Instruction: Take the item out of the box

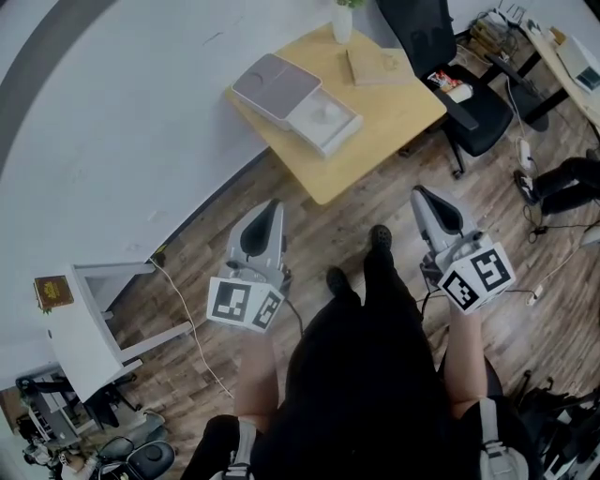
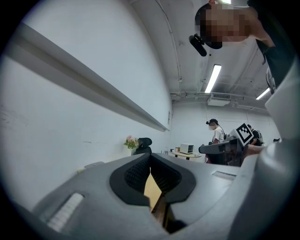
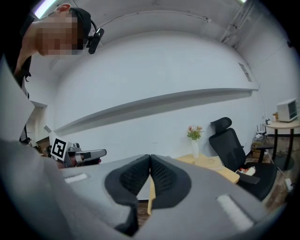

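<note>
On the light wooden table (image 1: 375,141) ahead of me stands a box (image 1: 292,101): its grey lid (image 1: 274,86) lies shifted to the left of the white tray (image 1: 339,129). A small pale round item (image 1: 325,112) rests inside that tray. My left gripper (image 1: 273,204) hangs over the wooden floor, short of the table, with its dark pads pressed together (image 2: 150,157) and nothing between them. To its right, my right gripper (image 1: 419,193) is also shut and empty (image 3: 150,157), and it too stays short of the table's near corner. The table's edge shows between both pairs of jaws.
A vase (image 1: 342,21) and a tan pad (image 1: 380,66) sit at the table's far side, with a black office chair (image 1: 450,66) to its right. A white stand (image 1: 84,323) bearing a small brown box (image 1: 53,292) is at left. Cables trail over the floor. A person (image 2: 216,132) stands far off.
</note>
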`<act>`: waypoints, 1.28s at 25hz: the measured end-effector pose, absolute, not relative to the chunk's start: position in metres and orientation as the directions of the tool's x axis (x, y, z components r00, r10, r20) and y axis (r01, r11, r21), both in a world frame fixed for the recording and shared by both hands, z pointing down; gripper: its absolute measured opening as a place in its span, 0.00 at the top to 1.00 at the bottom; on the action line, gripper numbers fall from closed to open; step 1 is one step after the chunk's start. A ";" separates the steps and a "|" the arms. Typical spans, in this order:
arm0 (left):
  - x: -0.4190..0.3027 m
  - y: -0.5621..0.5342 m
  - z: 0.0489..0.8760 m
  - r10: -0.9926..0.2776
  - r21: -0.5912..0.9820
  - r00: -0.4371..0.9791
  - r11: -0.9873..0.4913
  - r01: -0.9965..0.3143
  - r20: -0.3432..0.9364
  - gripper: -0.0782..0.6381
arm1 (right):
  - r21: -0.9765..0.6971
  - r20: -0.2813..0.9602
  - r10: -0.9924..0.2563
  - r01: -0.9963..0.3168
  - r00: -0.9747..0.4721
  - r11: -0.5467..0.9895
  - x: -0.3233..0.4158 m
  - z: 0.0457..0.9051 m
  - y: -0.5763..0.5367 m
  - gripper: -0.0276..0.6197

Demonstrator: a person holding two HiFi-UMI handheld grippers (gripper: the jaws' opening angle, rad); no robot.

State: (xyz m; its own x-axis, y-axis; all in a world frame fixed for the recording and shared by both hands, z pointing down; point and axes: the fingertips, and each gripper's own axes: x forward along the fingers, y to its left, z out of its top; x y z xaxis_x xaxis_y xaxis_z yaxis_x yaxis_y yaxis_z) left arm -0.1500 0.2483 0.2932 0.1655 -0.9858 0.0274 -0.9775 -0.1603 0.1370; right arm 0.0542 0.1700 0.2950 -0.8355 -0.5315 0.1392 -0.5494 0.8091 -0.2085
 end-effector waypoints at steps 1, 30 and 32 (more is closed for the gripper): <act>-0.150 0.246 0.294 -0.985 0.137 0.170 -0.164 -0.977 0.031 0.88 | -0.212 0.144 -0.531 -0.550 -0.835 0.808 0.054 0.297 0.169 0.95; -0.156 0.118 0.306 -0.988 0.116 0.115 -0.103 -0.988 0.105 0.88 | -0.249 0.149 -0.476 -0.499 -0.866 0.830 0.034 0.301 0.027 0.95; -0.151 0.109 0.307 -0.988 0.103 0.112 -0.101 -0.990 0.105 0.88 | -0.257 0.149 -0.469 -0.492 -0.871 0.832 0.037 0.303 0.016 0.95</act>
State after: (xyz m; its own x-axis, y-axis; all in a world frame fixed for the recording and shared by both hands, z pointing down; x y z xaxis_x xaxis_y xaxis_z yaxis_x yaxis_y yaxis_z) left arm -0.1514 0.1086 0.3069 0.1121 -0.9881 0.1050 -0.9895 -0.1014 0.1026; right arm 0.0365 0.0156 0.3029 -0.8706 -0.4688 0.1492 -0.4920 0.8318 -0.2571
